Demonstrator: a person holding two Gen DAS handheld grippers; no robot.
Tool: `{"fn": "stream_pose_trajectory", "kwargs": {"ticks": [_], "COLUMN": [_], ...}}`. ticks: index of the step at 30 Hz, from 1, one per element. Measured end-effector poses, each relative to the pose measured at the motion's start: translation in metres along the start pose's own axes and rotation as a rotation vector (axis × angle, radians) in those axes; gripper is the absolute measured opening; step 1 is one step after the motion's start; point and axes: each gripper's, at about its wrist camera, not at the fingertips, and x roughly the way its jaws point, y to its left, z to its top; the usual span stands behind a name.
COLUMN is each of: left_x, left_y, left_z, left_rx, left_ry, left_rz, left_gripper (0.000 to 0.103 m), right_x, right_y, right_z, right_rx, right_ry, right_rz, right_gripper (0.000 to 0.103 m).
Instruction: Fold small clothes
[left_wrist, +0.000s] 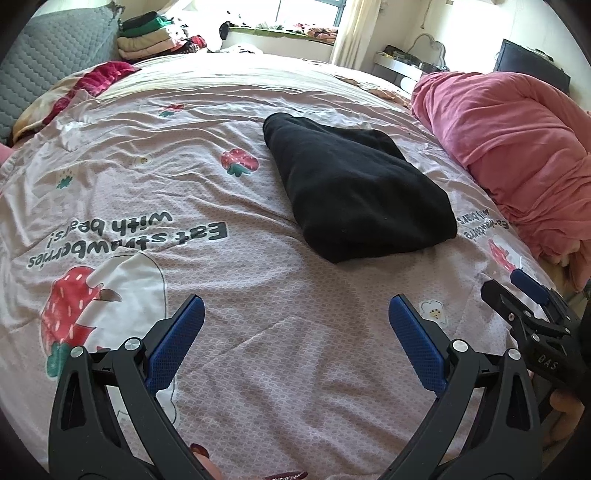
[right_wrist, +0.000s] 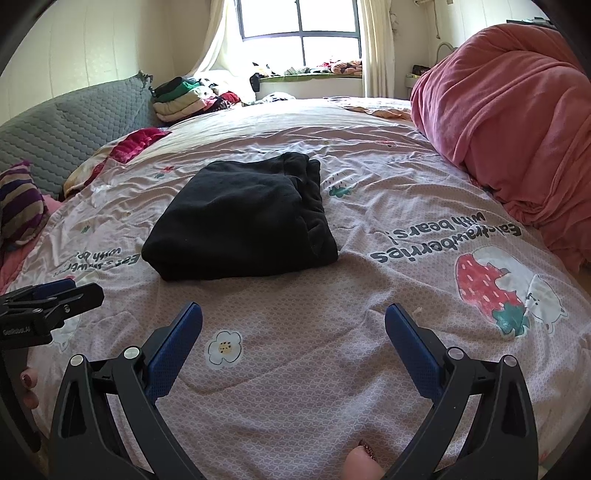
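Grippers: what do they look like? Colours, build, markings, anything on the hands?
Both match. The left gripper and right gripper have black plastic arms with cut-out openings, silver round pivot bolts, and blue textured pads on the fingers. White lettering shows on each body seen side-on from the other camera, partly legible. No cables visible. The thumb has a dark red glittery nail; no sleeves show.
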Motion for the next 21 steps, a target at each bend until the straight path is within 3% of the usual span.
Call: {"fn": "stream_pose_trajectory", "kwargs": {"ticks": [9, 13, 17, 19, 21], "left_x": [-0.002, -0.011, -0.021, -0.033, -0.047], "left_y": [0.016, 0.052, 0.128, 0.187, 0.247], "left_z": [0.000, 0.008, 0.025, 0.032, 0.035], "left_rx": [-0.057, -0.120, -0.219, -0.273, -0.327], "left_ry": [0.018, 0.008, 0.015, -0.010, -0.030], "left_rz": [0.016, 0.048, 0.105, 0.231, 0.384], "left_gripper": [0.094, 0.094, 0.094, 0.094, 0.094], "right_x": [-0.015, -0.060, -0.135, -0.168, -0.183], "right_y": [-0.020, -0.061, -0.142, -0.201, -0.254], "right_z": [0.006, 0.020, 0.013, -0.010, -0.040], "right_rx": [0.090, 0.221, 0.404, 0.534, 0.634], "right_ry": [-0.037, -0.123, -0.239, -0.255, -0.194], "right_rz": [-0.016, -0.077, -0.326, -0.494, -0.658], "right_gripper": [0.099, 0.098, 0.098, 0.098, 0.099]}}
